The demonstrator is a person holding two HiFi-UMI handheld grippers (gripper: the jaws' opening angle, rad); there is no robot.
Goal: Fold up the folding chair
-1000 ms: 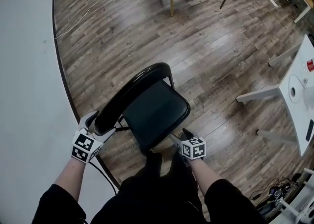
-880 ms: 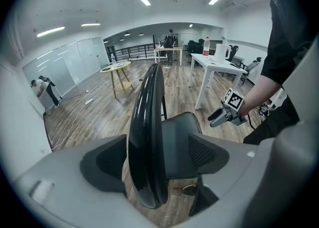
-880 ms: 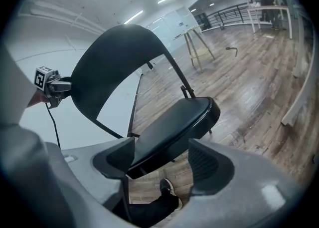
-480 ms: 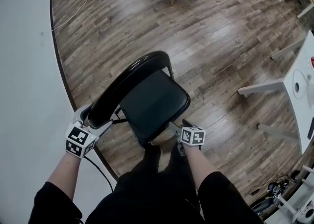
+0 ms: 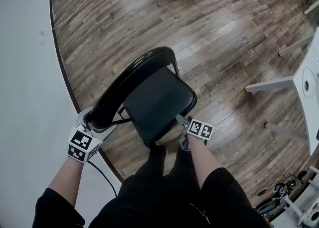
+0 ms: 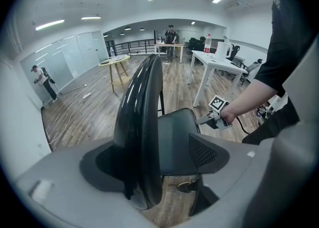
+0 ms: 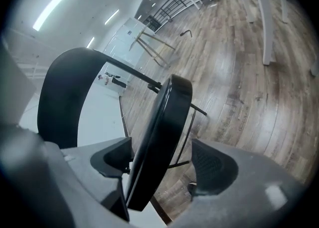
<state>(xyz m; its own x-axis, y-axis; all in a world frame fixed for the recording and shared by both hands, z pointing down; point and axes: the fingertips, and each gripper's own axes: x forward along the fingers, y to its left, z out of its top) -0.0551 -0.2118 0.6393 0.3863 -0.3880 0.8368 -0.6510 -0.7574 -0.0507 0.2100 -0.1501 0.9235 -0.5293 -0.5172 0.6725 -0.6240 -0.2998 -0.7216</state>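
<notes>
The chair [image 5: 158, 103] stands unfolded on the floor [image 5: 224, 47], just before the person, near the left wall [image 5: 25, 72]. The left gripper [image 5: 93, 122] is spread around the backrest [image 6: 142, 122], its right pad clear. The right gripper [image 5: 182, 122], jaws just widened, straddles the seat [image 7: 159, 137] edge without pinching.

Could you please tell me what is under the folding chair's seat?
In the left gripper view, the person's shoe and wooden floor show below the seat. From the head view, the seat covers everything else beneath it.
</notes>
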